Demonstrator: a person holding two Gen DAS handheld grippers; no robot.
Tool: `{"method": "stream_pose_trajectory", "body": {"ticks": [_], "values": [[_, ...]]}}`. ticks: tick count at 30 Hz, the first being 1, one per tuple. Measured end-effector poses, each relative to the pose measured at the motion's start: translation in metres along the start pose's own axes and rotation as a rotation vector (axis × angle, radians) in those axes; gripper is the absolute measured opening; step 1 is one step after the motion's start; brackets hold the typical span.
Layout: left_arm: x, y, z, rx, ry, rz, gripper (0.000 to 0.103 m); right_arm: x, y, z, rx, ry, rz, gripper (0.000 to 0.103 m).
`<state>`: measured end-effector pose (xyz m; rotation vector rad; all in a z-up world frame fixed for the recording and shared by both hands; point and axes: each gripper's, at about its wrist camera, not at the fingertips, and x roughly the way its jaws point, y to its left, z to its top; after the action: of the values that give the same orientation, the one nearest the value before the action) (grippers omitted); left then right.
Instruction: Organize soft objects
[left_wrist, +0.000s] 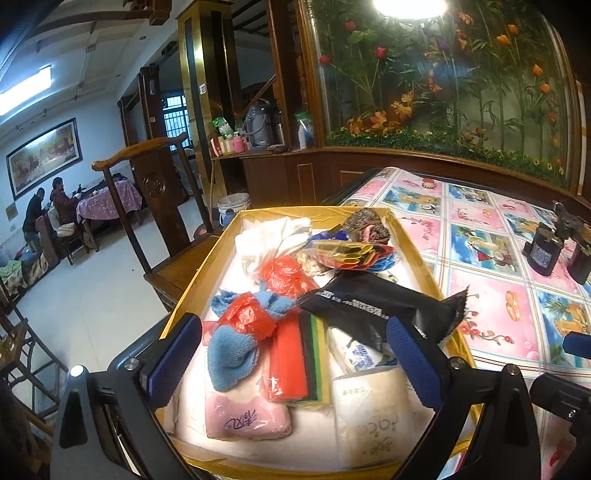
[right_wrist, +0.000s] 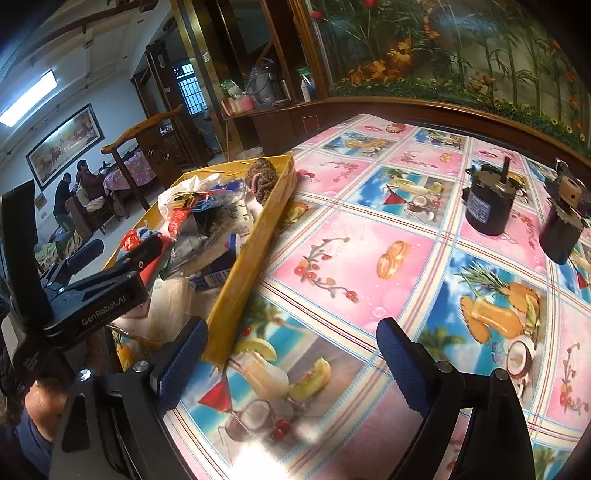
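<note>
black grippers (left_wrist: 295, 354) — blue ribbed jaws, silver screws

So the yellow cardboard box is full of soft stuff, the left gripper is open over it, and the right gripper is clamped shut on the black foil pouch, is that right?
Not quite. The right gripper is open and empty over the fruit-patterned tablecloth, as the right wrist view shows. The black foil pouch lies in the yellow cardboard box, under the open left gripper.

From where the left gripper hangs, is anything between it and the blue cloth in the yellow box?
Nothing visible blocks it. The left gripper is open above the blue cloth; only a red plastic bag is knotted around it.
</note>
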<state>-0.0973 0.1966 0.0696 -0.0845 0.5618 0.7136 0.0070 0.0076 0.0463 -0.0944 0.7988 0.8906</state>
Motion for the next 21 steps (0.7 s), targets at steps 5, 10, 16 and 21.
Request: {"method": "stream_pose_trajectory", "body": {"ticks": [5, 10, 16, 21], "values": [[-0.007, -0.004, 0.005, -0.008, -0.007, -0.036, 0.103, -0.007, -0.012, -0.004, 0.027, -0.010, -0.006, 0.095], [-0.011, -0.007, 0.010, 0.025, 0.018, -0.066, 0.103, -0.008, -0.010, -0.006, 0.015, -0.009, -0.001, 0.095], [-0.013, 0.000, 0.009, 0.041, 0.049, -0.123, 0.103, -0.005, -0.003, -0.008, -0.011, -0.003, -0.014, 0.095], [-0.018, 0.001, 0.005, 0.046, 0.011, -0.075, 0.103, -0.005, 0.005, -0.010, -0.055, -0.013, -0.068, 0.096]]}}
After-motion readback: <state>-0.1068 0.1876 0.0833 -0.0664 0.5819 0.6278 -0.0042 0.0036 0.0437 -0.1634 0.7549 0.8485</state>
